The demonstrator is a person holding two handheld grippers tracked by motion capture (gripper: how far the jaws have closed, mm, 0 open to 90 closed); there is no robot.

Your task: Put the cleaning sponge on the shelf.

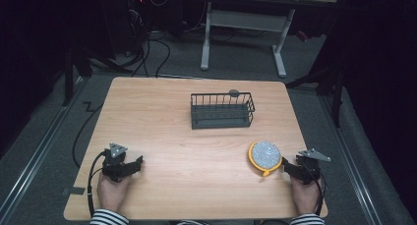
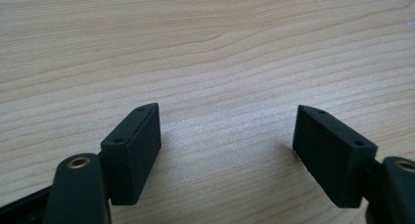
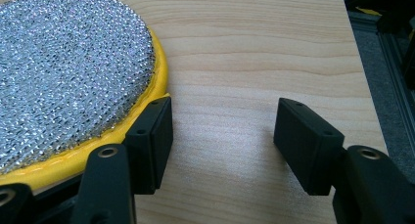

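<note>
A round scrubbing pad [image 1: 265, 155] with a silver mesh face and a yellow rim lies flat on the wooden table [image 1: 196, 136], front right. My right gripper [image 1: 289, 168] rests just right of it, open; in the right gripper view the pad [image 3: 68, 82] lies beside the left jaw, outside the gap, with bare wood between the jaws [image 3: 222, 136]. My left gripper [image 1: 134, 162] sits at the front left, open over bare tabletop [image 2: 225, 136]. A black wire basket [image 1: 222, 110] stands at the table's middle back.
A small grey object [image 1: 234, 93] shows at the basket's far rim. The table's right edge [image 3: 362, 87] runs close beside the right gripper, with dark floor below. Cables and a white desk frame [image 1: 243, 33] lie on the floor beyond the table.
</note>
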